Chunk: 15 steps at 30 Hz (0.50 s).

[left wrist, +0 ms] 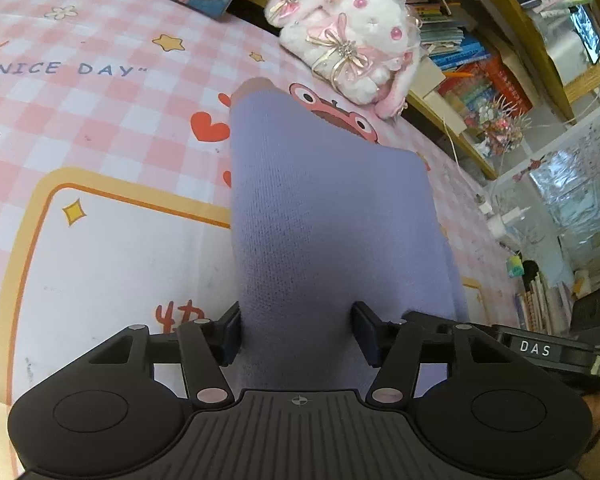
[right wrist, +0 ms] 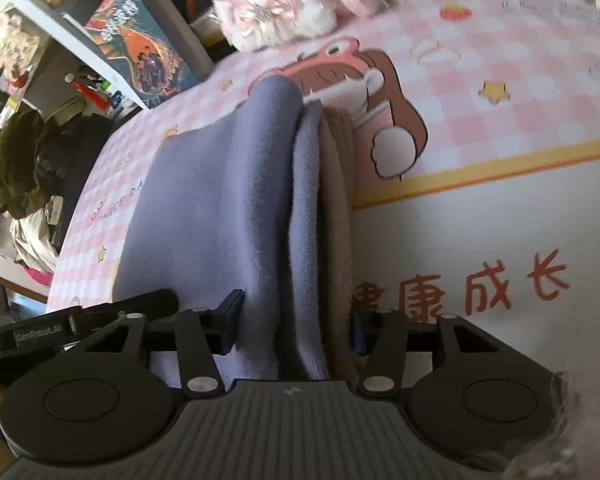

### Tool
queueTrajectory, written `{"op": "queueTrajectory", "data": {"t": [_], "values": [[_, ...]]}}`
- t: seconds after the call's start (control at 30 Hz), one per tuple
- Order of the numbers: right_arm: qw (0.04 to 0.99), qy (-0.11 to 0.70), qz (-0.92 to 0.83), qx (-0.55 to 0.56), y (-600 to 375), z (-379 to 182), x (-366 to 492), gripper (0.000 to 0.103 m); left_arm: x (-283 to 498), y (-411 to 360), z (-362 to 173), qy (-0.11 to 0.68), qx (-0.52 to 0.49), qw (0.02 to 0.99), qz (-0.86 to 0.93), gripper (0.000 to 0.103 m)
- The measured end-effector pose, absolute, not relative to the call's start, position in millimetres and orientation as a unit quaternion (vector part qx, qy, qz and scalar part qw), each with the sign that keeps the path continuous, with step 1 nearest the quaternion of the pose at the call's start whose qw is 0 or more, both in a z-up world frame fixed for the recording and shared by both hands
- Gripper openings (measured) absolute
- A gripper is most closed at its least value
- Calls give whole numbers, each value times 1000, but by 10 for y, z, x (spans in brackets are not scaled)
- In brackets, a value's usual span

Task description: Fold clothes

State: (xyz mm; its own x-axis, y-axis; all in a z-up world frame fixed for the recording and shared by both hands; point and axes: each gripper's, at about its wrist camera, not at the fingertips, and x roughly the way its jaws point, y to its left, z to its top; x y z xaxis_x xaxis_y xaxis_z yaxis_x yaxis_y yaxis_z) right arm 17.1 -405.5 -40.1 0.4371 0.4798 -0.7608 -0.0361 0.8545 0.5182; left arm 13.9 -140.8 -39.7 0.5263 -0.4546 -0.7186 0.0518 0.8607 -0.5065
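A lavender knit garment [left wrist: 324, 216] is seen stretching straight ahead from between the fingers of the left gripper [left wrist: 296, 334], its long axis running directly away along the fingers toward a white plush rabbit [left wrist: 352, 36] at the far edge. It lies over a pink checked cloth [left wrist: 100, 100] printed with stars, hearts and the words "NICE DAY". The left fingers are set moderately apart with the fabric filling the gap between them; the pads appear to touch the cloth on both sides, so a hold is judged likely, though a firm pinch cannot be confirmed.

From the right wrist view, the same garment [right wrist: 220, 200] is shown bunched into upright folds between the fingers of the right gripper [right wrist: 294, 328], with a brownish-grey layer [right wrist: 336, 220] pressed against its right side. These fingers are likewise held part-way apart and appear closed onto the gathered fabric. The other gripper's black body is visible just to the left, so both are placed side by side at the near end of the garment.

The knit looks soft, thick and limp, lavender outside, with a tan edge at its far tip.
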Motion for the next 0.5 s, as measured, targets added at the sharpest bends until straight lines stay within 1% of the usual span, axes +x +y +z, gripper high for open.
{"op": "queueTrajectory", "data": {"t": [0.03,0.13,0.17,0.27,0.5], "values": [[819,505,160,220,-4049,-407,182,47,132,-1414,-385,460,-217,848,-151,51],[821,502,170,212,-4019,-392,198,35,113,-1432,-350,449,-214,854,-155,45],[824,497,174,208,-4011,-371,191,32,107,-1438,-338,446,-213,855,-156,44],[839,473,183,196,-4002,-259,130,30,87,-1451,-291,434,-210,861,-160,43],[864,430,197,170,-3957,3,40,30,59,-1407,-70,403,-202,877,-169,43]]}}
